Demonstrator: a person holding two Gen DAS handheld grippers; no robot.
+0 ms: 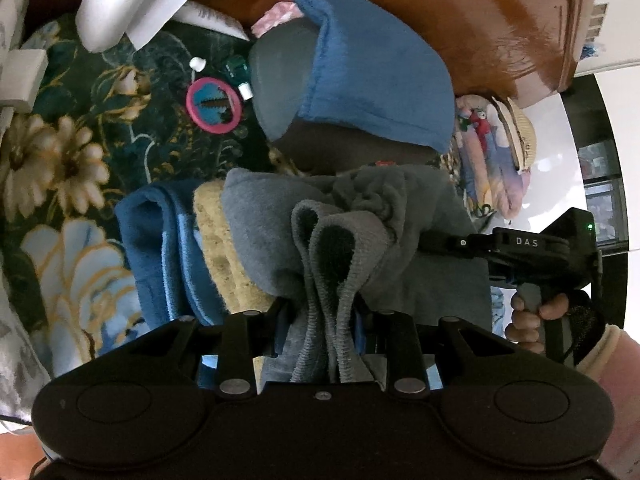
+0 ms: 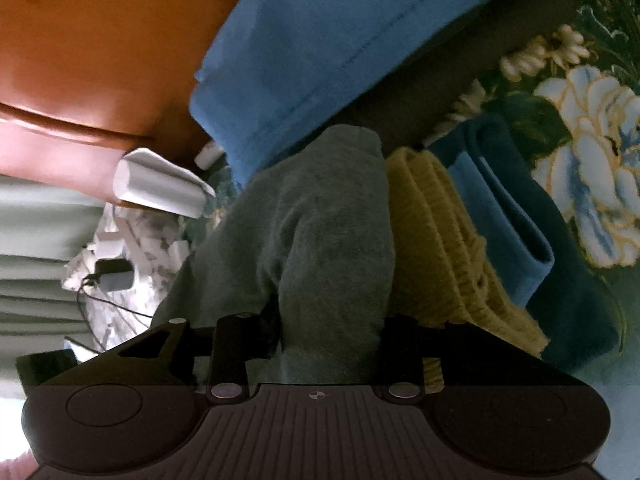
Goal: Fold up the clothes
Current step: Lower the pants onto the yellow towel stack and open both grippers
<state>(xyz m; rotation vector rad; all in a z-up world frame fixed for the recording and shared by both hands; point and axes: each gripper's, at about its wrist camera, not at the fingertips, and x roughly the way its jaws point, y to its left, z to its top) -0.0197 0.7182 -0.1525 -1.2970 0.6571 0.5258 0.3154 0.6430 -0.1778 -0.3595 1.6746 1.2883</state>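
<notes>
Floral bedspread (image 1: 72, 168): both tools pinch grey garment (image 1: 276, 240); only left view shows pink ring (image 1: 214, 106).

A home bedroom: floral bedspread (image 1: 72, 184), wooden headboard (image 1: 480, 20), folded clothes (image 2: 460, 240) stacked.

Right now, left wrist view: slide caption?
Left gripper pinching bunched grey garment above folded yellow and blue items on floral bedspread.
</notes>
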